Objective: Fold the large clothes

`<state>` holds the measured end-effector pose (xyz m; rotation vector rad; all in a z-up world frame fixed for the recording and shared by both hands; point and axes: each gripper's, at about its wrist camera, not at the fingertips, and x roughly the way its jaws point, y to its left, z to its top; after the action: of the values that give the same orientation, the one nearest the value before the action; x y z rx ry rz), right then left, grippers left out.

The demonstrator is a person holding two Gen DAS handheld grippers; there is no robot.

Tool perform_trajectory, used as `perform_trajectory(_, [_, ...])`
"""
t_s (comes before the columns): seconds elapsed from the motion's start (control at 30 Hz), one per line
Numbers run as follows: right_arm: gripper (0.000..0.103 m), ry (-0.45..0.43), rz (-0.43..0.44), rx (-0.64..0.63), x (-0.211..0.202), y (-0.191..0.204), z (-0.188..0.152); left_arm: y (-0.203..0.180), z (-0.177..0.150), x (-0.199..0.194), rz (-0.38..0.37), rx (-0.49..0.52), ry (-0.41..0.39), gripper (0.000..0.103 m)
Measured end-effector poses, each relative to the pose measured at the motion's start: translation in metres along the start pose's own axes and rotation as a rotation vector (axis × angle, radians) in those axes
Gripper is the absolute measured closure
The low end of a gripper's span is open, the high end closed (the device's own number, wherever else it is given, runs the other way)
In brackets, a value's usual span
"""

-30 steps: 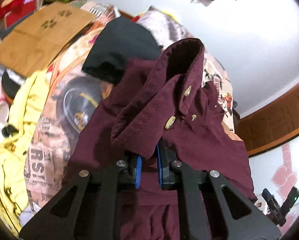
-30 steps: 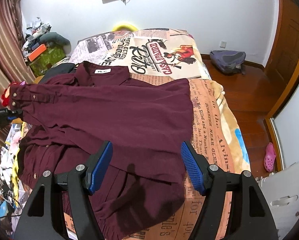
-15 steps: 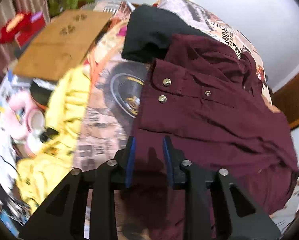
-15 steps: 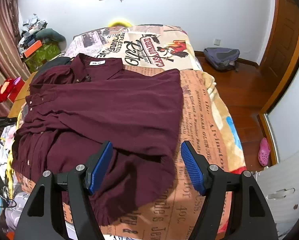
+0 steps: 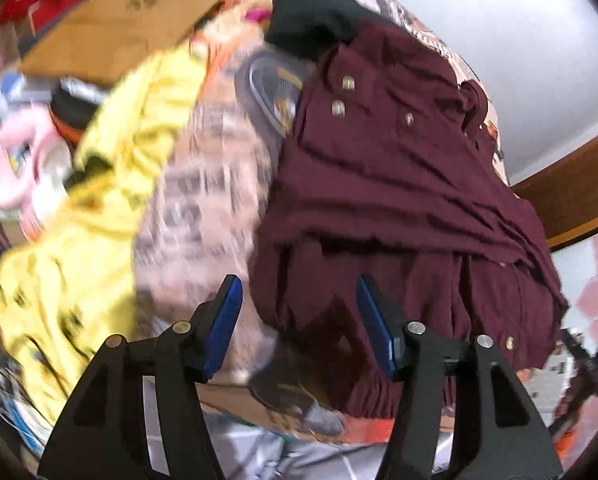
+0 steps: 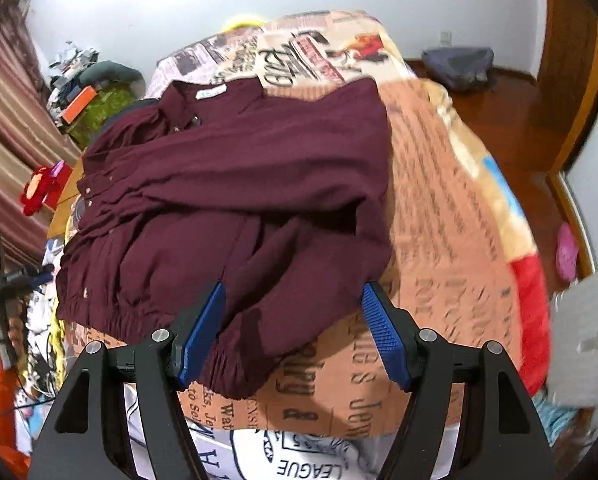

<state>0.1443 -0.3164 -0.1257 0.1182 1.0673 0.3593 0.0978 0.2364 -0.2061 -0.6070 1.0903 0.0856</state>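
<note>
Maroon button-up shirt (image 6: 235, 200) lies spread across the centre of the right wrist view, on a newspaper-print bedspread (image 6: 451, 216); collar with white label toward upper left, gathered hem (image 6: 235, 376) at lower centre.

Right gripper (image 6: 295, 332): jaws spread, nothing pinched, poised above the hem.

Left gripper (image 5: 299, 316): jaws opening, shirt edge seen between them but not clamped.

Assessment: fabric appears soft, light and limp; it will likely drape and bunch when lifted. The cuff with metal snaps (image 5: 339, 96) and the hem appear the firmest holds. Grip likely best at two hem corners.
</note>
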Motion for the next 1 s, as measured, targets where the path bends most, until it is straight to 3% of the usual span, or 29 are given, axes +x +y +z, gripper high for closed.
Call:
perform_trajectory(0.2, [0.036,0.088,0.123,0.109,0.02,-0.007,-0.016,-0.003,-0.026,0.029,-0.088,-0.043,0.09,0.045])
perform_trajectory(0.37, [0.035,0.063,0.162,0.117,0.024,-0.001,-0.021,-0.012,-0.034,0.045,-0.127,-0.069,0.093,0.045])
perform_trajectory(0.47, [0.036,0.035,0.233,0.137,0.024,0.002,-0.019,-0.027,-0.035,0.048,-0.183,-0.046,0.092,0.045])
perform_trajectory(0.53, [0.041,0.025,0.24,0.135,0.027,0.008,-0.017,-0.04,-0.036,0.047,-0.142,0.008,0.076,0.049])
perform_trajectory(0.6, [0.064,0.012,0.199,0.099,0.028,0.016,-0.015,-0.054,-0.035,0.042,-0.113,0.066,0.055,0.061])
perform_trajectory(0.7, [0.086,-0.014,0.209,0.097,0.021,0.017,-0.008,-0.074,-0.029,0.023,-0.101,0.124,-0.001,0.068])
perform_trajectory(0.8, [0.089,-0.046,0.247,0.098,0.014,0.016,0.006,-0.093,-0.018,0.002,-0.125,0.163,-0.066,0.072])
perform_trajectory(1.0, [0.092,-0.209,0.266,0.045,-0.021,0.027,0.048,-0.114,0.035,-0.043,-0.281,0.113,-0.185,0.076])
